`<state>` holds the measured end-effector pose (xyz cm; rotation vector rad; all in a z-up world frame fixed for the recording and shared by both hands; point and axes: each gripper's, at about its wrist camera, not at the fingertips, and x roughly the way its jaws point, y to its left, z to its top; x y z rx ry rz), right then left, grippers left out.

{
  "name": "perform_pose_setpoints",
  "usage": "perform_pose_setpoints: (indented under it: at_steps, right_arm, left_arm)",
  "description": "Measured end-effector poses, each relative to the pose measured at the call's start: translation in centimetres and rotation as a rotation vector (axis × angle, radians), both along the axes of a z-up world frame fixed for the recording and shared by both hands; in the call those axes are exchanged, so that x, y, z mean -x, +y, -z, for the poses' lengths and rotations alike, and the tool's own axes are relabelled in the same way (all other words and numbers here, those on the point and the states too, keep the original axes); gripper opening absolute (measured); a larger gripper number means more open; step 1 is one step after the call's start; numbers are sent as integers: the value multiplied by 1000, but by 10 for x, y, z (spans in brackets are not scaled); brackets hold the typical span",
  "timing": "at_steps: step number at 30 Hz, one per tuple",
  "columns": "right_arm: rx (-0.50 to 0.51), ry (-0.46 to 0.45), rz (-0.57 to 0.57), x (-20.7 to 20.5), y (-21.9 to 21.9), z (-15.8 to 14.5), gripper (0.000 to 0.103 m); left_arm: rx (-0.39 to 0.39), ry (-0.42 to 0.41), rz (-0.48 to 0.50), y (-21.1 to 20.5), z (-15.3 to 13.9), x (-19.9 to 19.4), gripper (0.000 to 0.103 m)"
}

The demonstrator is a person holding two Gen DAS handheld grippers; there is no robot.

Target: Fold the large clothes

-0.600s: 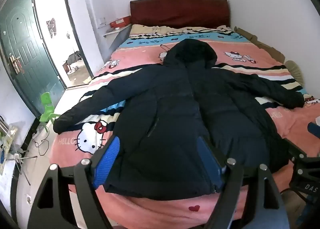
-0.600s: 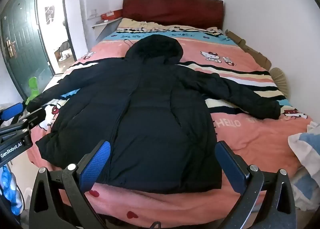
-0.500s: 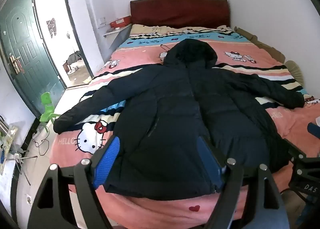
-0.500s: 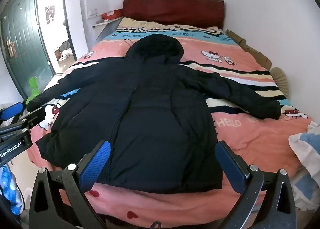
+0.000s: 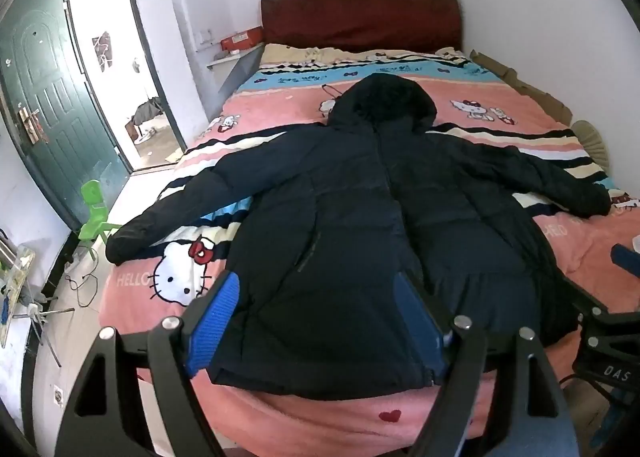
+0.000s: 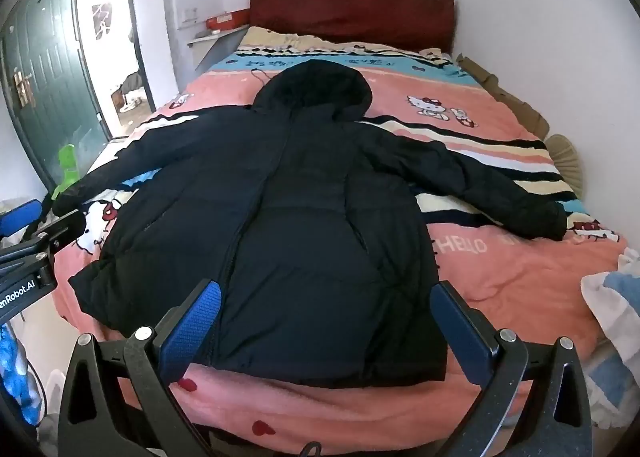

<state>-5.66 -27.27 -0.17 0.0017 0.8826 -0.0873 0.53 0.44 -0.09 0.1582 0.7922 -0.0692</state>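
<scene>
Nothing has shifted since the frames of half a second back — both grippers hang where they were and the coat lies just as it did.

A wide bed (image 5: 500, 105) fills the room, its pink cover printed with cartoon cats and the word "HELLO" beside each big one. Spread flat on it, front up, is the black hooded puffer jacket (image 5: 360, 225): hood towards the dark red headboard (image 5: 360, 17), both sleeves stretched straight out to the sides, zip closed down the middle, hem at the near edge of the bed.

At the left stands an open green door (image 5: 48, 117), with a small green plastic chair (image 5: 94, 213) on the floor close to it.

Above the hem, the left gripper (image 5: 316, 331) has its blue-padded jaws spread wide with nothing between them; the right gripper (image 6: 328, 331) is wider still, also empty. Seen from the right wrist, the left tool reads "enRobot.AI"; from the left wrist, the right one shows "DAS".
</scene>
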Motion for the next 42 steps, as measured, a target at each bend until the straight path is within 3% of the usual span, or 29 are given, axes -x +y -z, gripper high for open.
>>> perform_pose_setpoints:
  at_steps: [31, 37, 42]
  right_arm:
    - [-17, 53, 27, -42, -18, 20, 103]
    - [-21, 57, 19, -51, -24, 25, 103]
    - [-47, 56, 35, -59, -35, 31, 103]
  left_arm:
    - [48, 41, -18, 2, 23, -42, 79]
    - [89, 17, -24, 1, 25, -51, 79]
    - [49, 50, 21, -5, 31, -66, 79]
